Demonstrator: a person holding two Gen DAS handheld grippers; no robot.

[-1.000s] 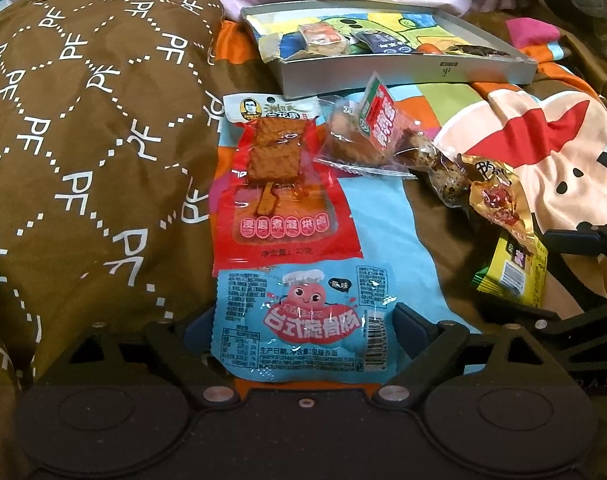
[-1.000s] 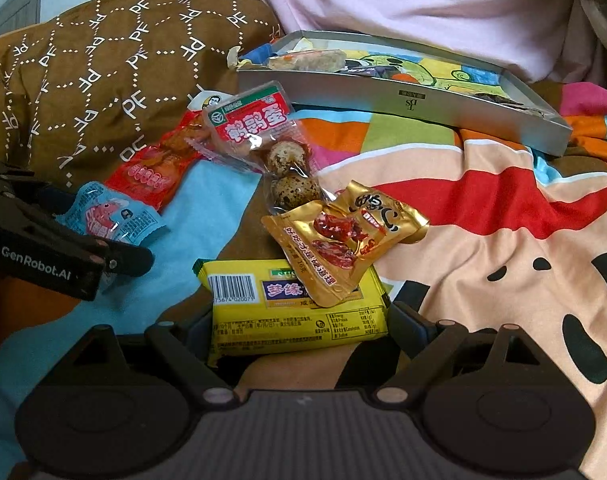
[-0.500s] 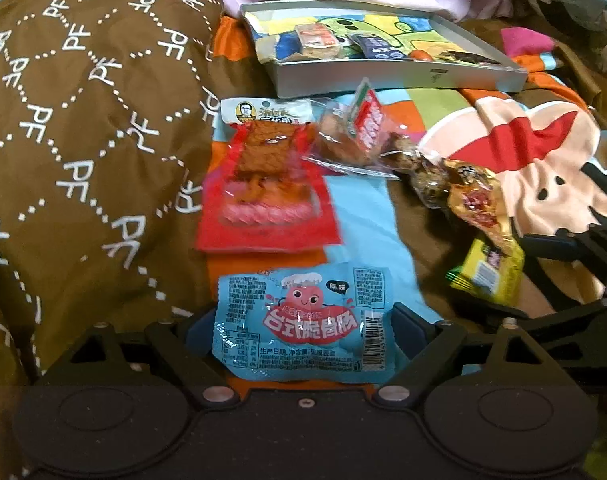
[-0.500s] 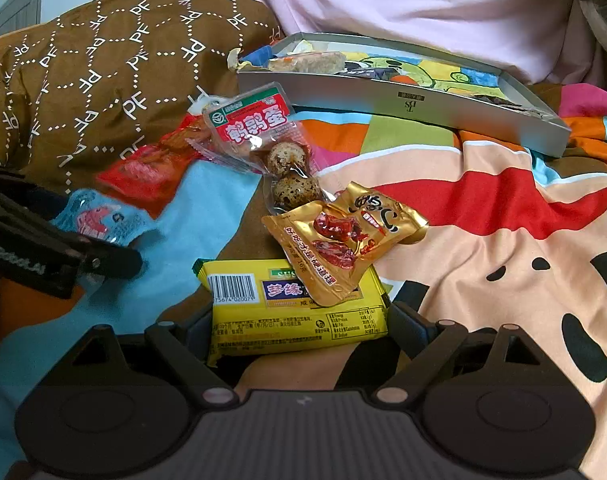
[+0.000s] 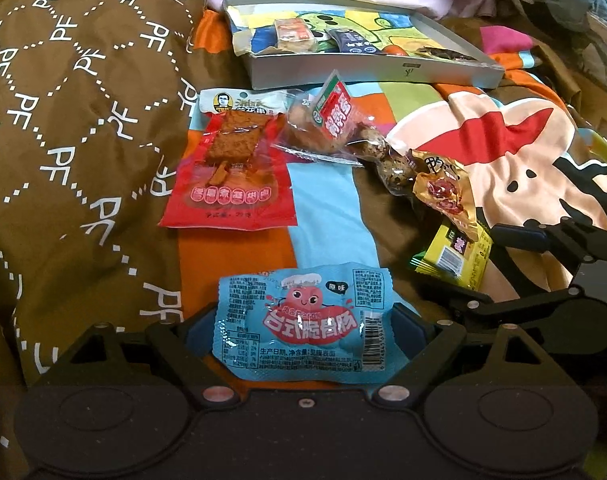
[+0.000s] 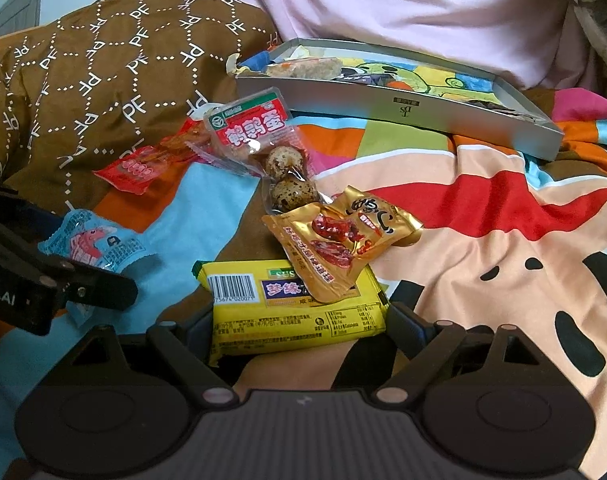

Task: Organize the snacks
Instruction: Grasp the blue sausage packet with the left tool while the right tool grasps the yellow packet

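My left gripper (image 5: 303,332) is shut on a blue sausage packet (image 5: 303,324) and holds it above the bedspread; the packet also shows in the right wrist view (image 6: 91,246). My right gripper (image 6: 299,320) is shut on a yellow snack packet (image 6: 295,312), with a gold meat packet (image 6: 339,240) resting on its far end. A red tofu packet (image 5: 231,176) and a quail egg packet (image 6: 259,136) lie farther off. A grey box (image 5: 367,70) with several snacks in it sits at the back.
A brown patterned quilt (image 5: 63,120) rises on the left. The colourful cartoon bedspread (image 6: 503,240) spreads to the right. A pink cloth (image 6: 383,8) lies behind the box.
My left gripper has drawn back and lifted with the blue packet, away from the red tofu packet. My right gripper stays shut on the yellow packet, nearly still.
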